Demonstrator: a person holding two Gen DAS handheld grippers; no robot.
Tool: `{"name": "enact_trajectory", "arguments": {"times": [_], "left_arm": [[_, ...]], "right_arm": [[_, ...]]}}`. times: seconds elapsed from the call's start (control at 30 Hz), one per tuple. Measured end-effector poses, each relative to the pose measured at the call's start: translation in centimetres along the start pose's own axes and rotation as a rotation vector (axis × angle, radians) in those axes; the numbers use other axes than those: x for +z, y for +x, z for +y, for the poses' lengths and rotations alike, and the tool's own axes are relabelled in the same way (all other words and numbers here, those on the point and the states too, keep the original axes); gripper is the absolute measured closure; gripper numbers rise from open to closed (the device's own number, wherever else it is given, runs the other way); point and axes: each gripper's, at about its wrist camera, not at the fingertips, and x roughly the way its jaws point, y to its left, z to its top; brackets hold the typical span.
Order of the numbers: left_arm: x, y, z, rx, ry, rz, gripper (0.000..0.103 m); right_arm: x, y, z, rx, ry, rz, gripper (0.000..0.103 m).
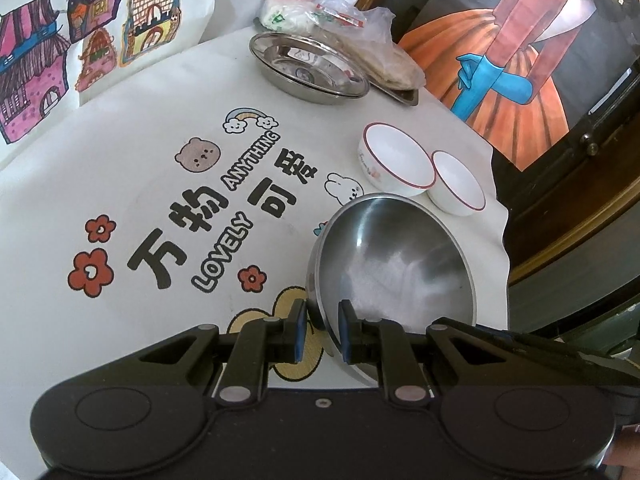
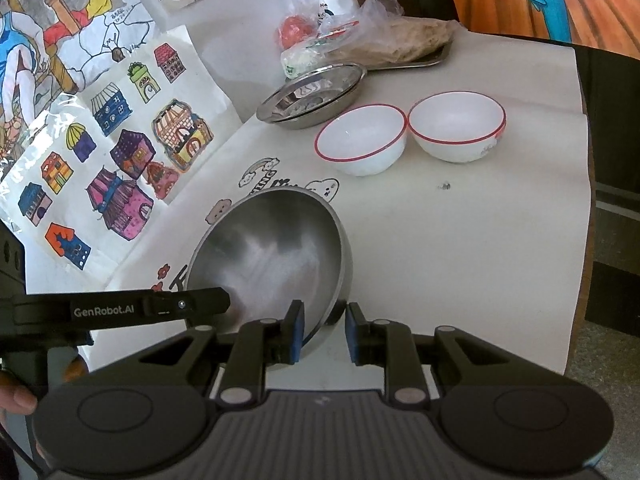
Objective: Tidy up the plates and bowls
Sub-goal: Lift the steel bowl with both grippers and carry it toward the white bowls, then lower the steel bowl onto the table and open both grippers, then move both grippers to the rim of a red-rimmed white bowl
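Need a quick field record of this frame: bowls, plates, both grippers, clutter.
steel bowl: tilted, near table edge, rim between both grippers' pads
left gripper: shut on steel bowl rim
right gripper: straddles the rim, right pad clear of it
white bowls: two, red-rimmed, upright, side by side
steel plates: stacked, behind white bowls
clutter: bagged food on tray

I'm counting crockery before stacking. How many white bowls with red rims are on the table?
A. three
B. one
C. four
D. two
D: two red-rimmed white bowls sit side by side beyond the steel bowl, near the steel plates.
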Motion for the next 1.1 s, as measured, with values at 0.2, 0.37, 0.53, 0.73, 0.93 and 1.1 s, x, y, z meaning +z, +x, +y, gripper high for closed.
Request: {"name": "enact_trajectory", "arguments": {"times": [0.2,0.37,0.53,0.73,0.93,1.1], "left_arm": [[0.1,0.1,0.5,-0.024,0.007,0.001,0.083],[0.2,-0.1,0.6,-0.025,0.039,-0.027,0.078],[0.4,-0.5,1.8,-0.030,0.051,-0.047,0.059],[1.8,-1.7,2.8,-0.042,0.094,-0.114,0.032],[5.1,-1.5,2.5,-0.074,0.129,-0.184,0.016],[7.5,0.1,1.8,-0.082,0.159,-0.195,0.006]], "right_arm": [[0.0,0.1,-0.1,0.018,0.002,-0.013,0.075],[-0.1,0.1,0.0,0.008,-0.011,-0.030,0.066],[0.0,0.0,-0.7,0.002,0.002,-0.040,0.053],[0.9,-0.6,-2.4,0.004,0.050,-0.083,0.030],[2.9,-0.4,-3.8,0.029,0.120,-0.149,0.014],[4.1,0.7,-4.6,0.046,0.180,-0.172,0.006]]}}
